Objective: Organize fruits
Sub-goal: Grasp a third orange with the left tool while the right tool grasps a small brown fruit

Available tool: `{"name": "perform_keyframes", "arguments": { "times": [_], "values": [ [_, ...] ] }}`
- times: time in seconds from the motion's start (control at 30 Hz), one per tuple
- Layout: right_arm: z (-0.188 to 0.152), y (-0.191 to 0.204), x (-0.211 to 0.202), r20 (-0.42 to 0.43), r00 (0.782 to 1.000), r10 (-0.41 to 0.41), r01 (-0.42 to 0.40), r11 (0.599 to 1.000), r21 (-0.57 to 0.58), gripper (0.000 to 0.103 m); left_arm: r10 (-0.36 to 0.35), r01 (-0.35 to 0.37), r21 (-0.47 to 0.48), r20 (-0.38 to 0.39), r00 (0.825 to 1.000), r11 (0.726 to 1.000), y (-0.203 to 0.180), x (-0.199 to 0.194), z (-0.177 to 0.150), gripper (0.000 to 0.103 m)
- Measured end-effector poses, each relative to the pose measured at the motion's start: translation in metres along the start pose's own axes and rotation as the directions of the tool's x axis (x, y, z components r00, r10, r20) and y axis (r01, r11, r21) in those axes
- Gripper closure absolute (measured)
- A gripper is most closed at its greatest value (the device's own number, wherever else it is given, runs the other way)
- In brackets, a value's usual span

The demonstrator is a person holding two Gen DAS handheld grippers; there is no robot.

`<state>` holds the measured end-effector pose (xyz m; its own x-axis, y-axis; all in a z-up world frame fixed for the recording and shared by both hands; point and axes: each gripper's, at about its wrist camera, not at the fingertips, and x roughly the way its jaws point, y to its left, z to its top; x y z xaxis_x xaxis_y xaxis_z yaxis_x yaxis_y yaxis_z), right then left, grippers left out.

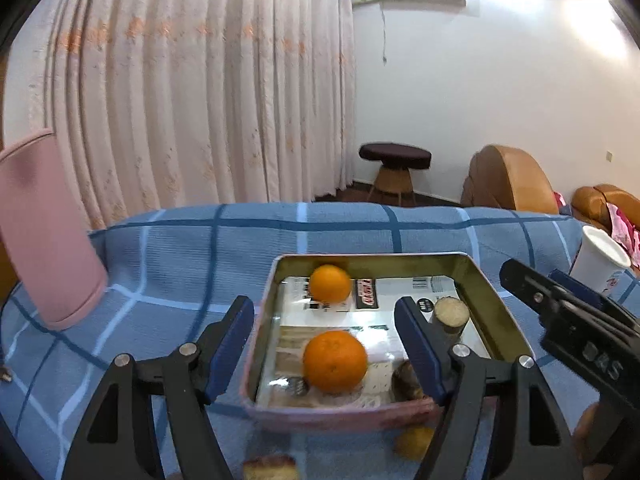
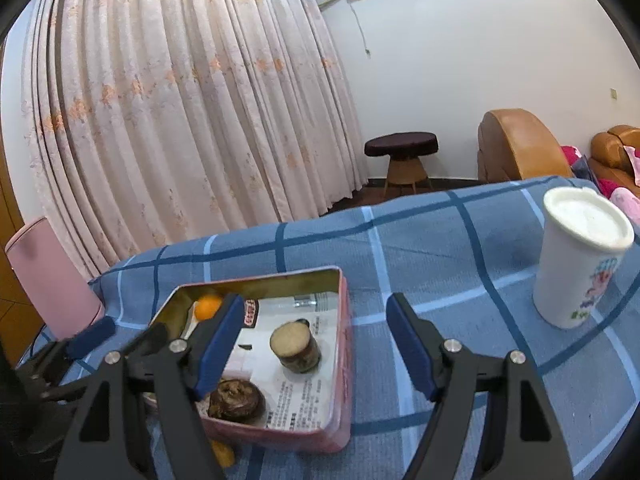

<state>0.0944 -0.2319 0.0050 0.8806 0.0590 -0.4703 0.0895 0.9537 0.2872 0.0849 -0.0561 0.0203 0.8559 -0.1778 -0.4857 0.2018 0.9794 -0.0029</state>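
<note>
A: Tin (image 1: pixel 496 312) on the blue cloth (image 1: pixel 168 256). Inside: two oranges, near (image 1: pixel 335 361) and far (image 1: pixel 330 283), a cut stub (image 1: pixel 451 313), a dark brown piece (image 2: pixel 236 400).

B: Grippers?

A: Left gripper (image 1: pixel 324 348) spread wide, holding nothing, poised over the tin around the near orange. Right gripper (image 2: pixel 312 344) also wide and empty, at the tin's right wall.

B: Step?

A: Looks like loading. Small yellow fruit (image 1: pixel 414 442) and a cut piece (image 1: pixel 272 468) lie outside, just before the tin's near wall.

B: Next?

A: Probably drop low for the yellow one. Round, may roll.
</note>
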Motion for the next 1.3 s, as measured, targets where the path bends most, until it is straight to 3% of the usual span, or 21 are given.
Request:
{"name": "perform_keyframes", "arguments": {
  "times": [0.2,0.4,0.5,0.63,0.8,0.93,1.07,1.17,1.23,1.3],
  "values": [
    [-0.011,0.0,-0.02,-0.019,0.999,-0.027,0.027,1.0,-0.001,0.027,0.051,-0.051,-0.025,0.028,0.998,0.998,0.021,-0.023,-0.014,0.029],
    [-0.033,0.001,-0.031,-0.108,0.993,0.049,-0.044,0.998,0.048,0.029,0.076,-0.072,-0.067,0.062,0.995,0.995,0.04,-0.044,-0.019,0.029],
    [-0.046,0.015,-0.027,-0.18,0.979,0.093,-0.089,0.996,0.03,0.034,0.096,-0.091,-0.072,0.069,0.993,0.993,0.049,-0.053,-0.025,0.029],
    [-0.06,0.034,-0.014,-0.277,0.948,0.156,-0.16,0.987,0.006,0.049,0.094,-0.087,-0.111,0.06,0.994,0.99,0.07,-0.068,-0.035,0.029],
    [-0.069,0.053,-0.005,-0.33,0.933,0.143,-0.172,0.983,-0.058,0.049,0.093,-0.084,-0.174,0.044,0.995,0.981,0.107,-0.095,-0.05,0.029],
    [-0.075,0.058,0.012,-0.394,0.913,0.109,-0.144,0.988,-0.06,0.049,0.167,-0.161,-0.154,0.03,0.985,0.975,0.129,-0.115,-0.06,0.029],
    [-0.073,0.066,0.018,-0.394,0.915,0.091,-0.134,0.987,-0.083,0.049,0.212,-0.212,-0.135,-0.011,0.977,0.968,0.148,-0.123,-0.074,0.029],
    [-0.074,0.073,0.021,-0.4,0.913,0.081,-0.135,0.985,-0.11,0.051,0.177,-0.186,-0.134,-0.077,0.981,0.973,0.159,-0.122,-0.086,0.029],
    [-0.076,0.076,0.02,-0.405,0.911,0.073,-0.138,0.982,-0.132,0.065,0.135,-0.147,-0.131,-0.097,0.986,0.98,0.158,-0.123,-0.091,0.029],
    [-0.078,0.077,0.019,-0.412,0.908,0.074,-0.144,0.979,-0.143,0.071,0.089,-0.102,-0.116,-0.111,0.99,0.988,0.153,-0.122,-0.095,0.029]
  ]
}}
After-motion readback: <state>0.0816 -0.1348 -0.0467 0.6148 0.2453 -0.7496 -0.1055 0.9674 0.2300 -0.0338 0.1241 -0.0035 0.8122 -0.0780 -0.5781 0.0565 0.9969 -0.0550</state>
